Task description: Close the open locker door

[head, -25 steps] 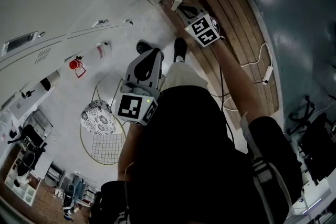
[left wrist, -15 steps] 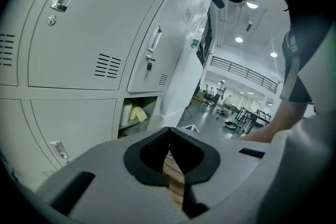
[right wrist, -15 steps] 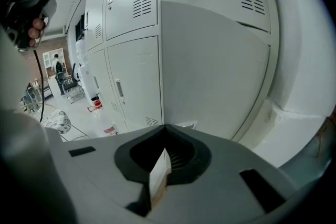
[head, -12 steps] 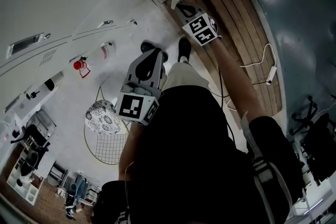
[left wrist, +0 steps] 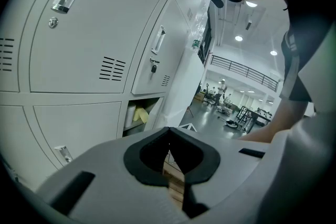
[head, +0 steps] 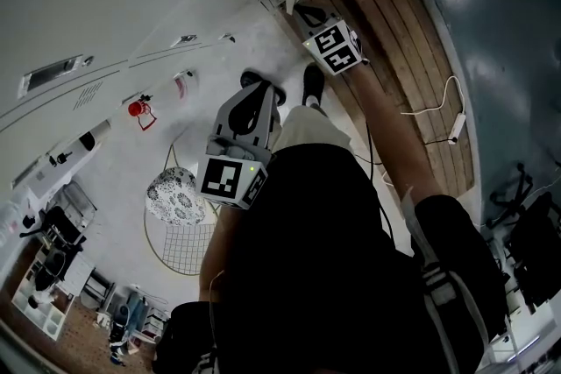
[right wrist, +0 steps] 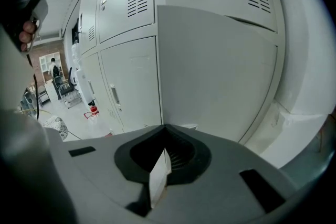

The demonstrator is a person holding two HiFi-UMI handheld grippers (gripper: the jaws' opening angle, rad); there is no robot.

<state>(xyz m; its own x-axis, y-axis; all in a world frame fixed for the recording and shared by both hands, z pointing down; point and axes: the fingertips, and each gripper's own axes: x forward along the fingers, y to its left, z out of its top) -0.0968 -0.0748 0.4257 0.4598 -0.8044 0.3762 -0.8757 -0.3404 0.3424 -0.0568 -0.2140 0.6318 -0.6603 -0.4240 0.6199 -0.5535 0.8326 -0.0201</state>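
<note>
Now, locker door [right wrist: 215, 76]: stood open, swung out from the lockers [right wrist: 128, 81], its free edge between the right tongs [right wrist: 159, 178].
Right tongs: clenched on that thin edge.
Left tongs [left wrist: 170, 160]: clenched on nothing, held low.
Risk: the thin edge looked liable to slip from the pinch mid-swing, leaving the door ajar or slamming.

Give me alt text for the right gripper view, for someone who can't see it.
The right gripper clamps the edge of the open locker door, a grey panel rising ahead. Closed lockers stand to its left.
</note>
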